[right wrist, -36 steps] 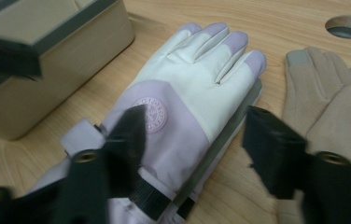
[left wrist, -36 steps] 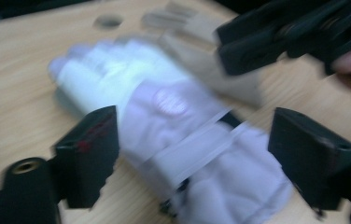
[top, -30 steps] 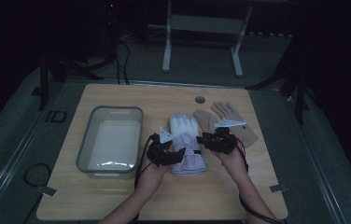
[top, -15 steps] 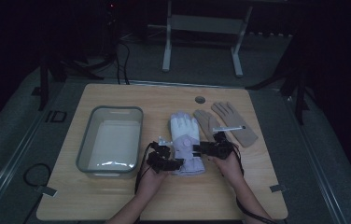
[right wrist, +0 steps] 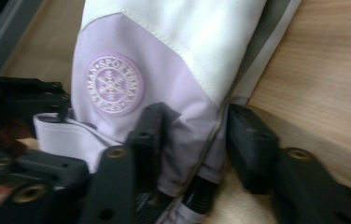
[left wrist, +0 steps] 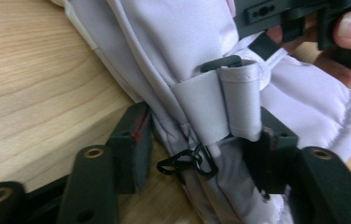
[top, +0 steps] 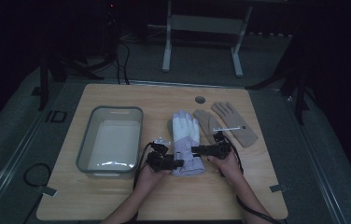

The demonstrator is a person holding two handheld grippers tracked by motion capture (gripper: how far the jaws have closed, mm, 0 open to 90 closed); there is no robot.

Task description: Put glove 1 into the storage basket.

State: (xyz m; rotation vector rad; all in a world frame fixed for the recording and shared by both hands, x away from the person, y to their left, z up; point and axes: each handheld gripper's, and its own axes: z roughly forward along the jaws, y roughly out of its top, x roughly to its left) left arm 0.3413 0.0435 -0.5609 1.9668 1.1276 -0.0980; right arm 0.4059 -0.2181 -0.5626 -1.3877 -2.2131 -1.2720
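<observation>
A grey bin [top: 110, 142] is sitting leftmost on the table [top: 257, 196]. Beside it, the left gripper [top: 176, 163] and right gripper [top: 197, 150], jaws just closing, are pinching the lilac ski glove's [top: 185, 140] cuff, seemingly gripping fabric. Tan gloves [top: 229, 123] are lying rightmost.

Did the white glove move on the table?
Yes. The white glove slid a little toward the person, away from the round hole in the table. Both grippers' jaws have just been closing on its cuff.

Gloves: three, one lilac-white ski glove [top: 186, 140], two tan gloves [top: 227, 122]; one grey bin [top: 111, 141]; two grippers [top: 188, 156]
</observation>
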